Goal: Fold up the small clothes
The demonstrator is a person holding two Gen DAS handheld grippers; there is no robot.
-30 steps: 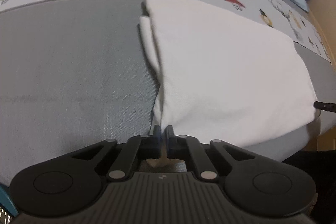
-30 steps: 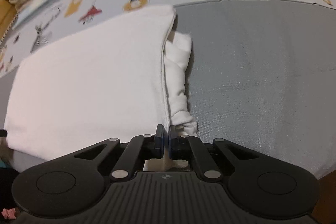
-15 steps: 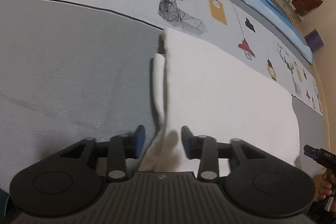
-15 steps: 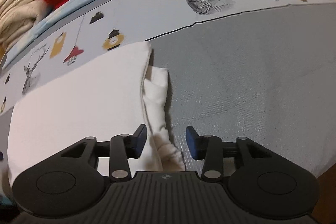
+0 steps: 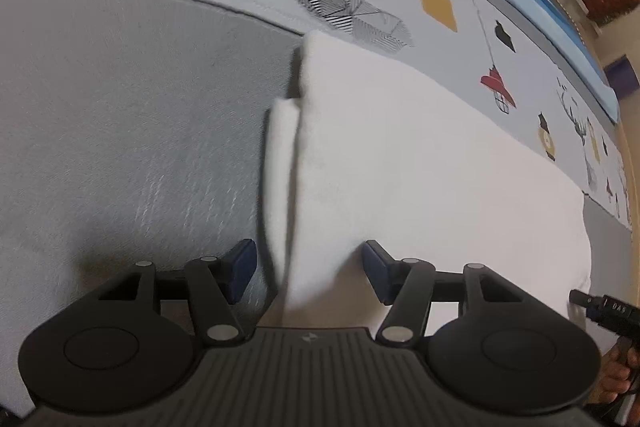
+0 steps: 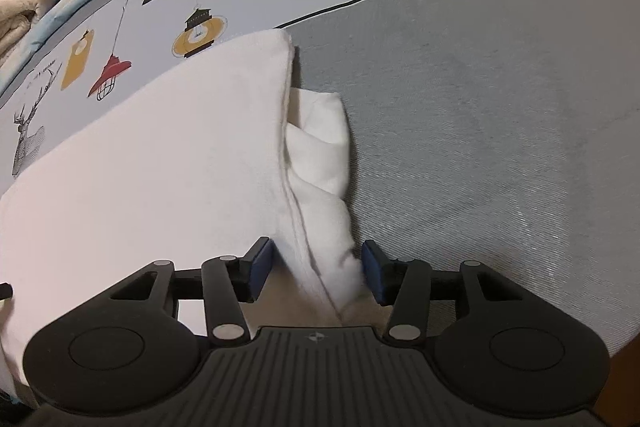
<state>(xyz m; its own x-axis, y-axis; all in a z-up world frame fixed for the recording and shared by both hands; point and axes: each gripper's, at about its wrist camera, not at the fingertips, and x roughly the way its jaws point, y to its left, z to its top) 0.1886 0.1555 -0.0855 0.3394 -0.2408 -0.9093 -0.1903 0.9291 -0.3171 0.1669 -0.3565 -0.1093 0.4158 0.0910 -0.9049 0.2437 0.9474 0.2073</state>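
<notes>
Left wrist view, one white folded garment [image 5: 400, 163] lying on the grey bedspread [image 5: 120, 115], left gripper [image 5: 308, 269] gaping wide (nothing pinched), right gripper [image 6: 318, 273] likewise spreading, both straddling its near edge.

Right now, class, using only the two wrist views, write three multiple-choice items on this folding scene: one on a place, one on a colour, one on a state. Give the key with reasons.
1. Where does the folded garment lie?
A. On the grey and printed bedspread
B. In a basket
C. On a chair

2. What colour is the garment?
A. Red
B. White
C. Blue

3. How does the left claw stand?
A. Shut on the garment
B. Open, with the cloth edge between its fingers
C. Out of view

Key:
1 A, the bedspread shows on all sides of it.
2 B, it is plain white in both views.
3 B, its blue pads sit wide apart; the right claw is open likewise.
</notes>
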